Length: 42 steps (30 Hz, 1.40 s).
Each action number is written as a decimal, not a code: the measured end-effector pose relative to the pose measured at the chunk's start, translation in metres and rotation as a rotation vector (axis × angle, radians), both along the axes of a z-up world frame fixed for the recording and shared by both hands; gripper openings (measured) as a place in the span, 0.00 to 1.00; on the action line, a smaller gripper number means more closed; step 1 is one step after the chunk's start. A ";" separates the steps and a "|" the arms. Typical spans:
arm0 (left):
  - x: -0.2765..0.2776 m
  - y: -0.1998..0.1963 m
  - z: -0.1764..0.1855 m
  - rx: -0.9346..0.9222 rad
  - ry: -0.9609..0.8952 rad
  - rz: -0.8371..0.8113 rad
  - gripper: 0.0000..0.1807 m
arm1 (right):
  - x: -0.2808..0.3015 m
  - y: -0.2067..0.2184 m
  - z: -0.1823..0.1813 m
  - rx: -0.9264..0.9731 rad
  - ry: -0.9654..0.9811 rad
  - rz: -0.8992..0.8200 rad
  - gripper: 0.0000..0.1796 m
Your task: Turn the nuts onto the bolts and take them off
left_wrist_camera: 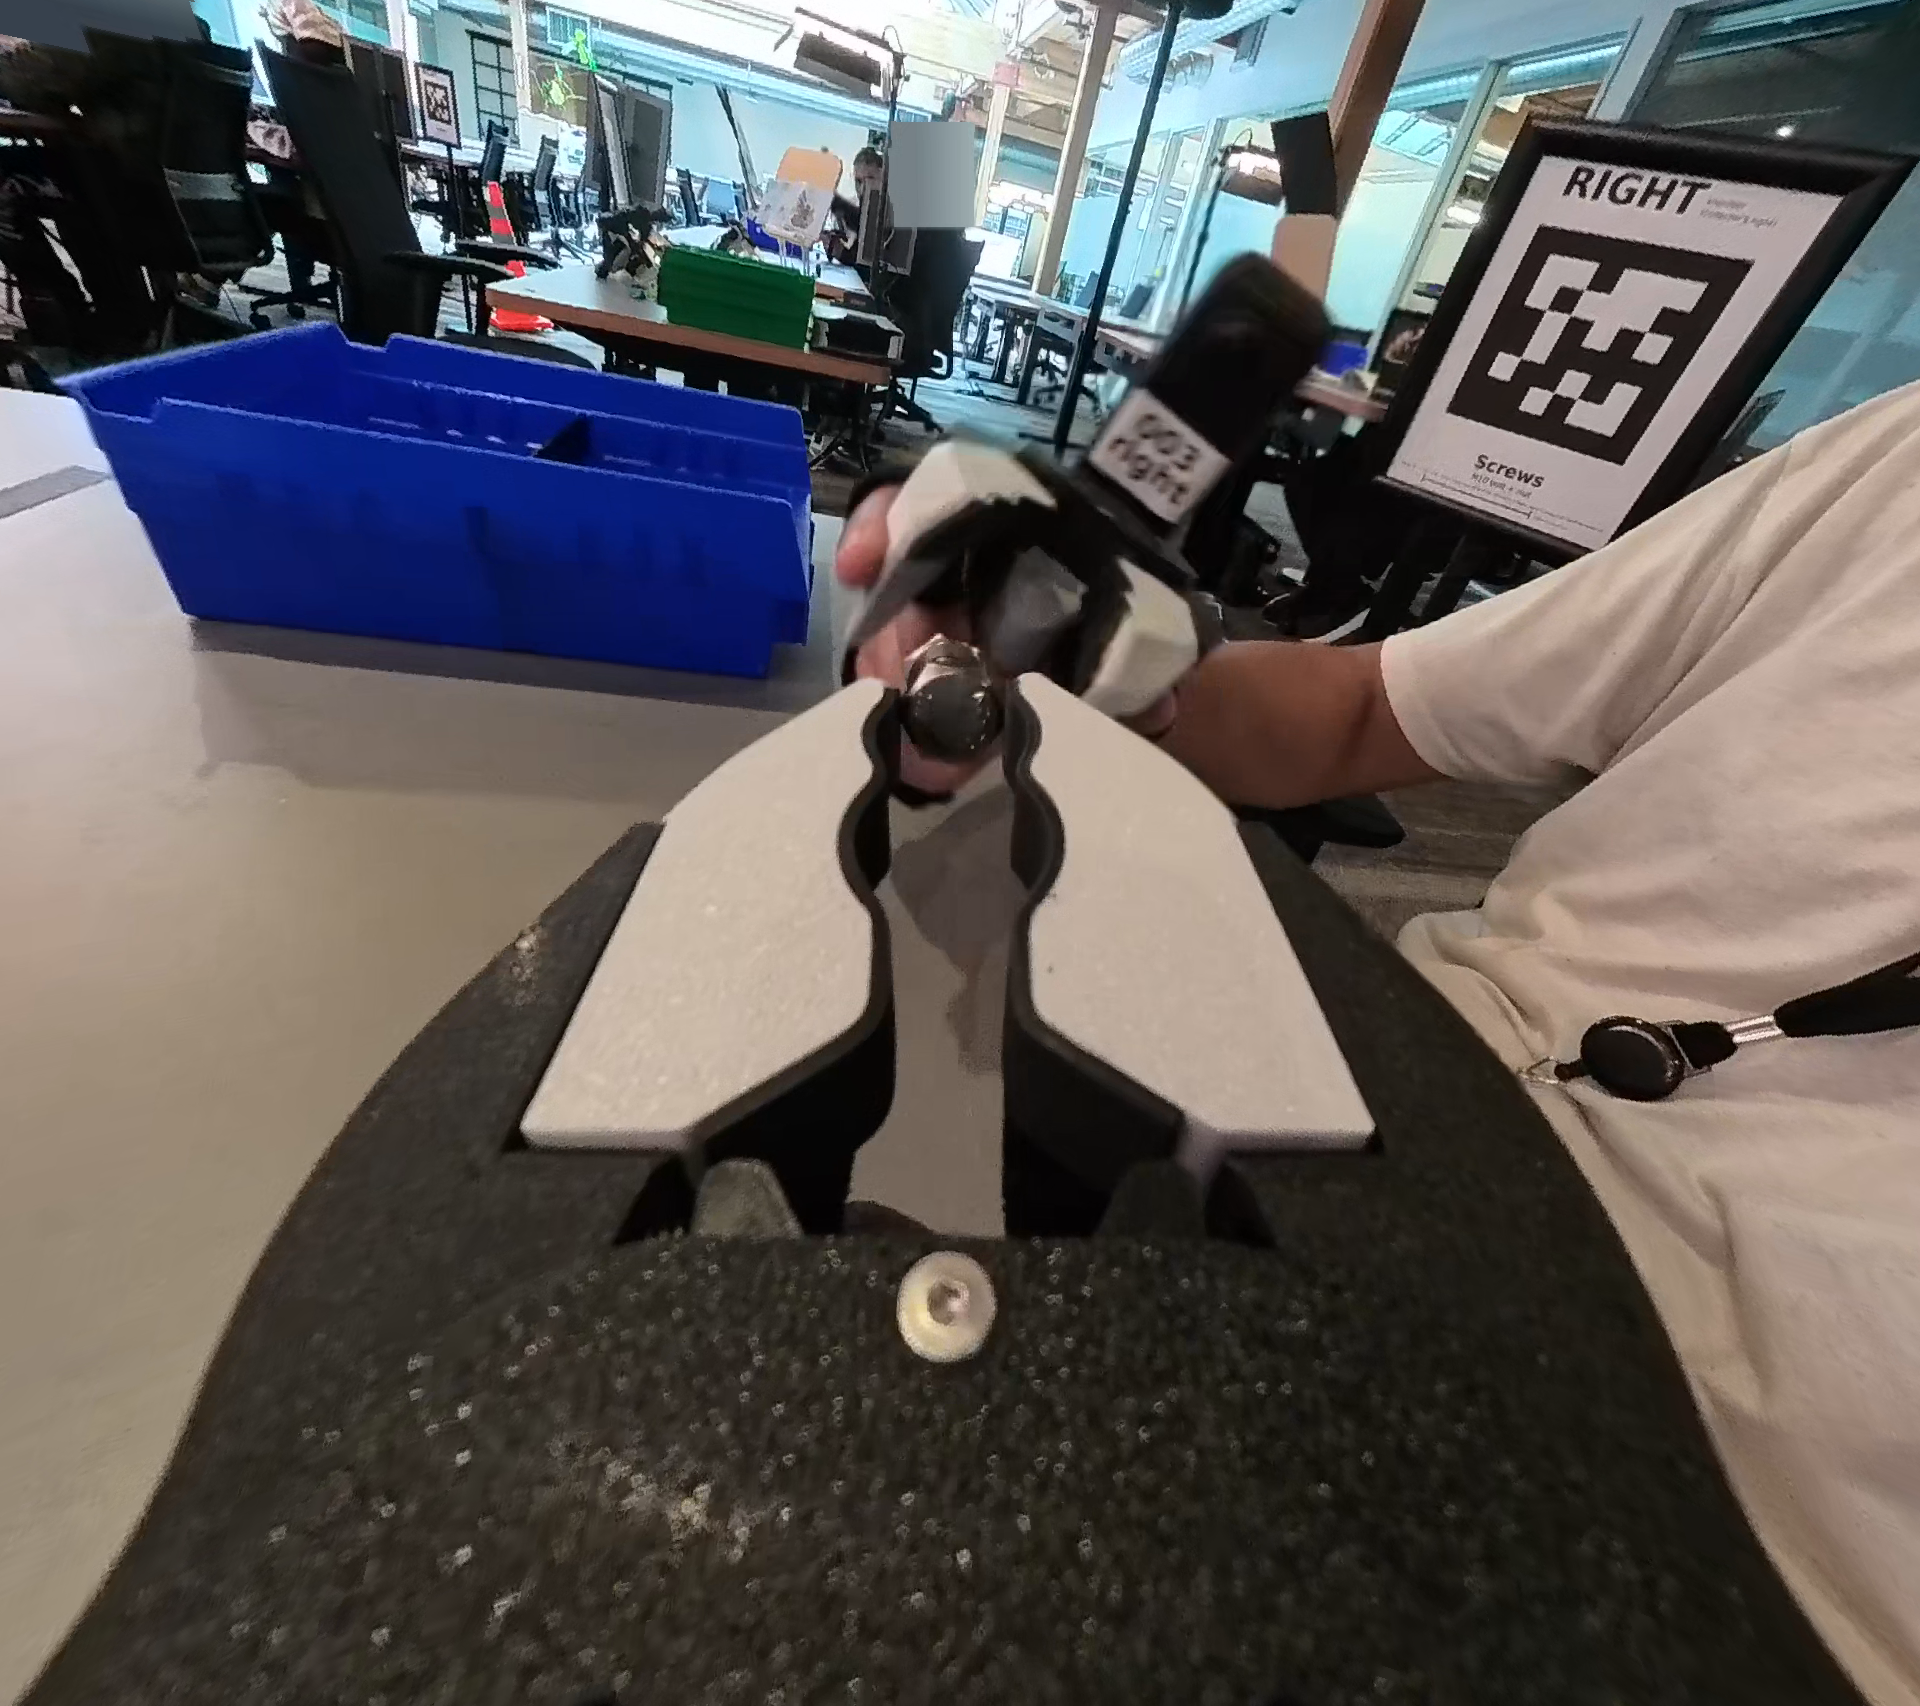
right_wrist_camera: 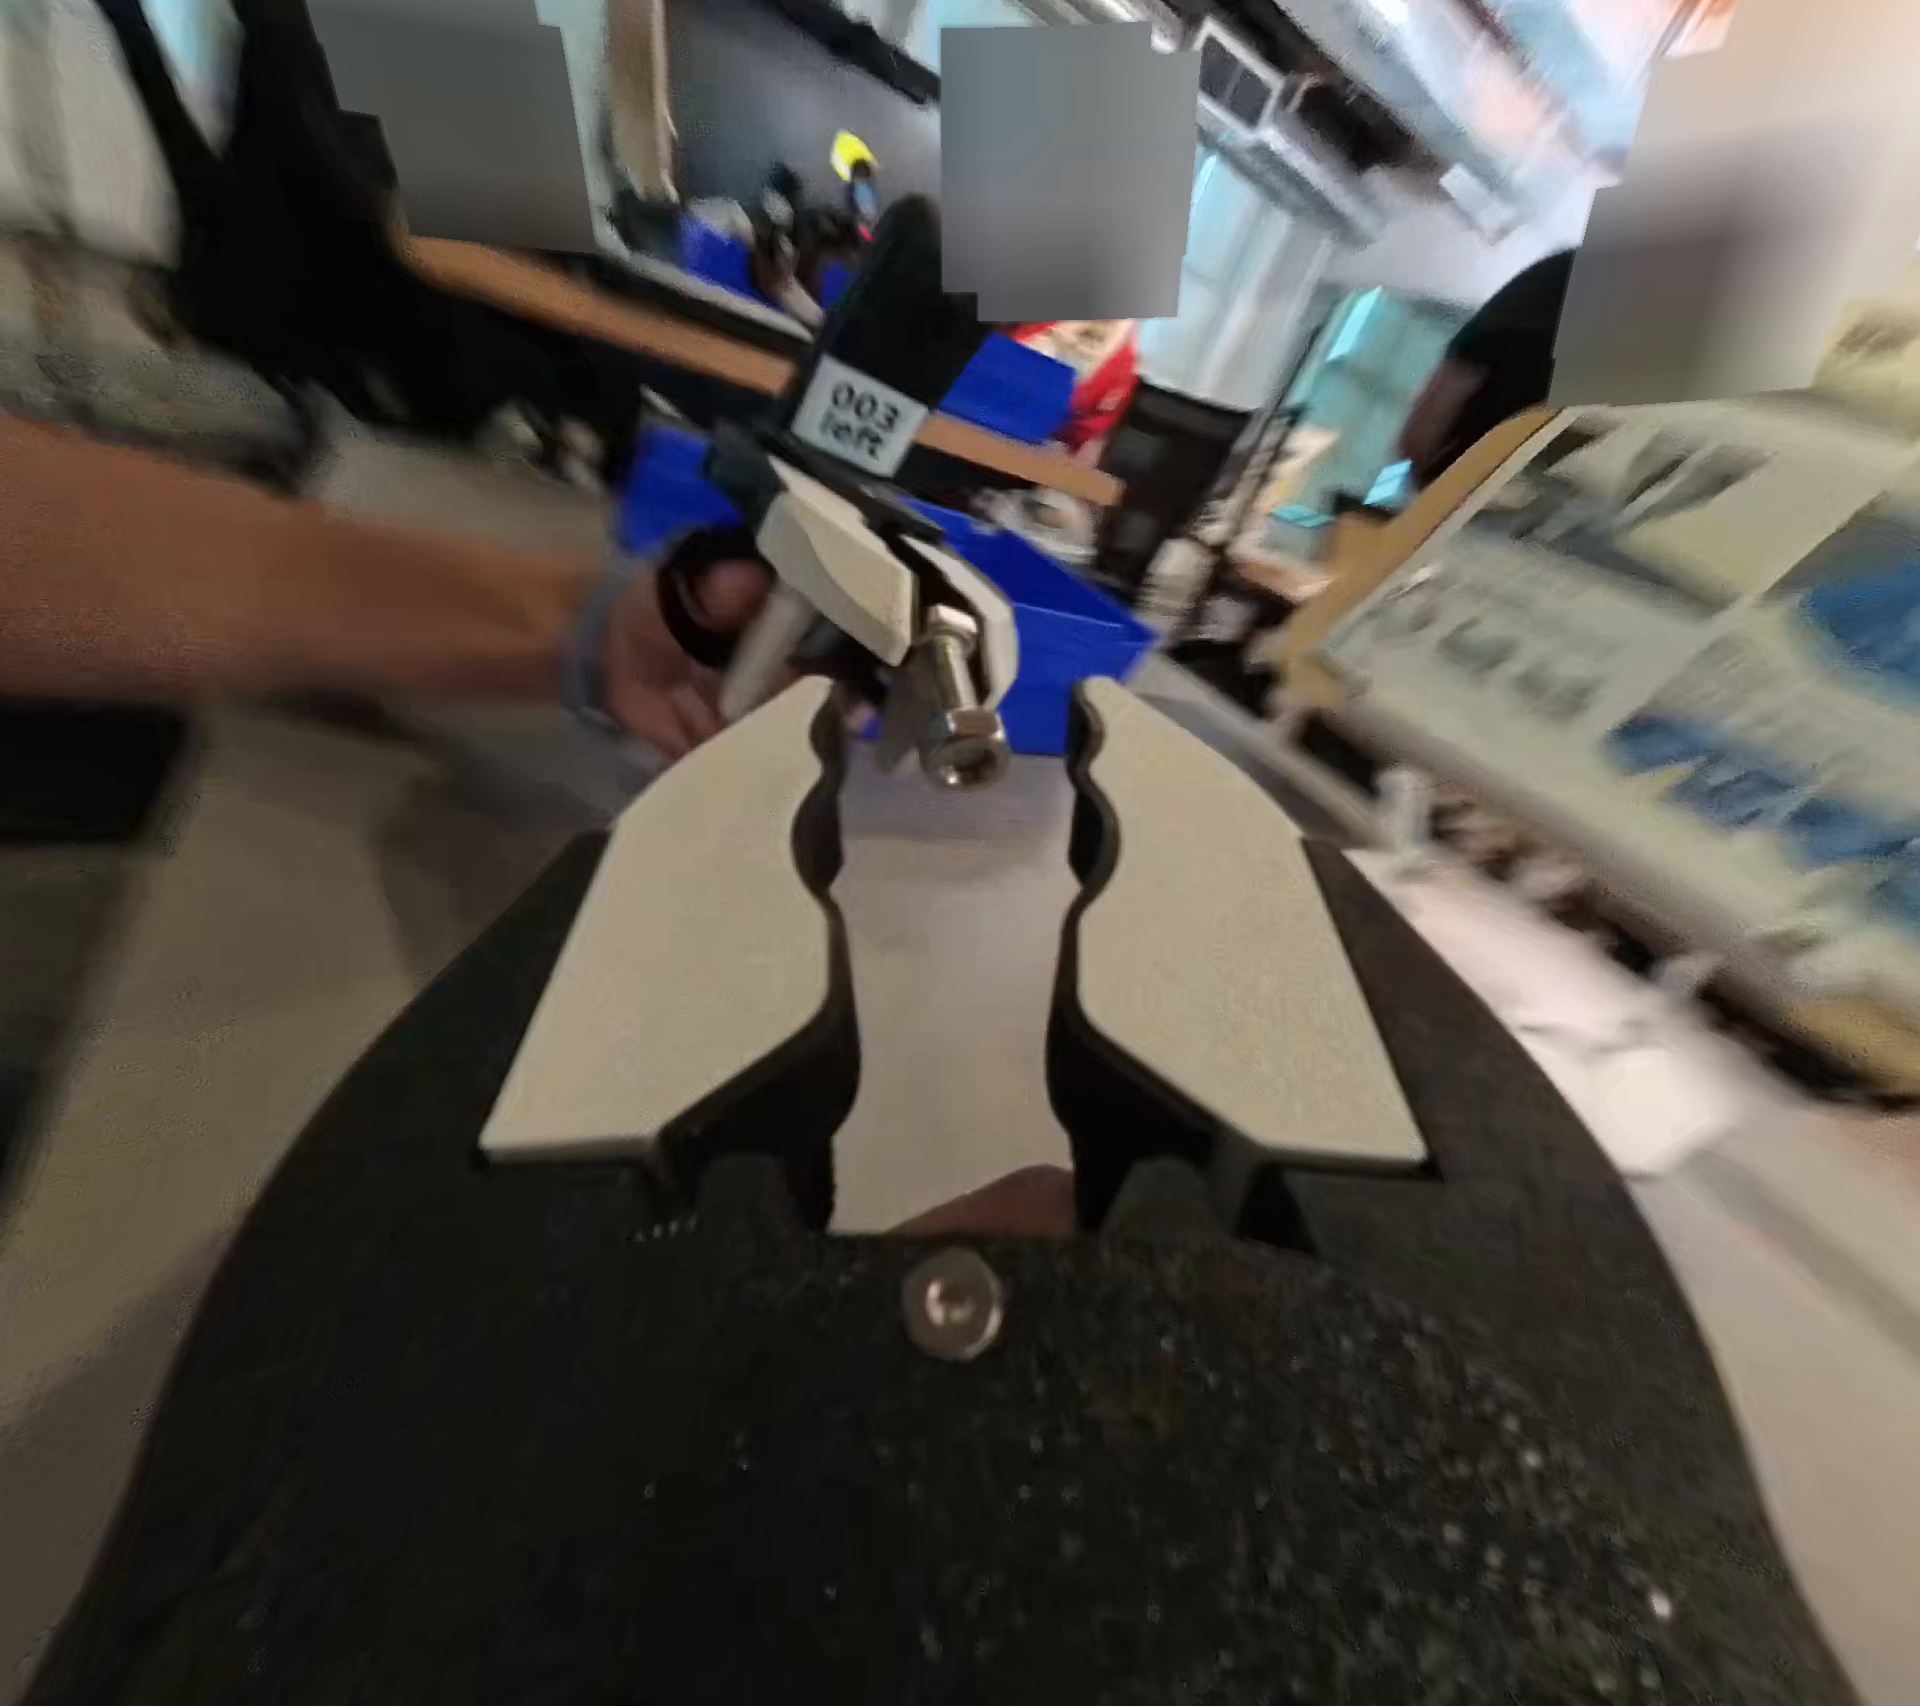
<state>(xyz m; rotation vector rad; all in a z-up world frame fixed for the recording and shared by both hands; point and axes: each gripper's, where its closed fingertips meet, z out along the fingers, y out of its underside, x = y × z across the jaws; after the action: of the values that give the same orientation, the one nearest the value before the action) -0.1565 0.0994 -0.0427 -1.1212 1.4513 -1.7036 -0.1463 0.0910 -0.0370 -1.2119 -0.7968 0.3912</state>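
In the left wrist view, the bolt (left_wrist_camera: pixel 951 711) is clamped by its head at the tips of the left tongs (left_wrist_camera: pixel 951 706); a blue bin (left_wrist_camera: pixel 468 503), contents unseen, sits on the tabletop (left_wrist_camera: pixel 260 825) beyond-left. In the right wrist view, the right tongs (right_wrist_camera: pixel 951 721) are held apart, empty, just short of the nut (right_wrist_camera: pixel 968 747) on the bolt's end.

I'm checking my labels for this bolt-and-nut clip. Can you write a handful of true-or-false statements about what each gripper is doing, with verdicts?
1. The left gripper is clamped on the bolt. True.
2. The right gripper is shut on the nut. False: its fingers are apart, with the nut between the tips and no visible contact.
3. The nut sits on the end of the bolt. True.
4. The blue bin stands on the grey table. True.
5. The bolt lies loose on the table. False: it is held in the air by the left gripper.
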 end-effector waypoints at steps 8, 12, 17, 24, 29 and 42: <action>-0.003 -0.001 0.005 0.006 -0.019 -0.005 0.10 | -0.005 0.001 0.001 -0.510 0.465 0.385 0.19; -0.001 -0.003 0.001 0.005 -0.008 -0.014 0.10 | -0.012 0.006 -0.013 -0.511 0.368 0.308 0.13; -0.001 -0.004 0.000 0.008 0.000 -0.016 0.10 | -0.011 0.008 -0.016 -0.402 0.232 0.224 0.10; 0.001 -0.006 -0.008 0.016 0.036 -0.029 0.10 | 0.001 0.014 -0.025 0.301 -0.586 -0.271 0.10; 0.004 -0.008 -0.008 0.004 0.038 -0.037 0.10 | 0.008 0.013 -0.014 0.688 -0.929 -0.490 0.10; -0.005 -0.001 0.008 -0.026 -0.033 -0.023 0.10 | -0.006 0.005 -0.002 -0.406 0.325 0.216 0.26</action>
<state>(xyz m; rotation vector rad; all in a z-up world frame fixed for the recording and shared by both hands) -0.1618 0.0987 -0.0348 -1.0889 1.4313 -1.7533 -0.1523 0.0955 -0.0385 -1.3927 -0.5803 0.9368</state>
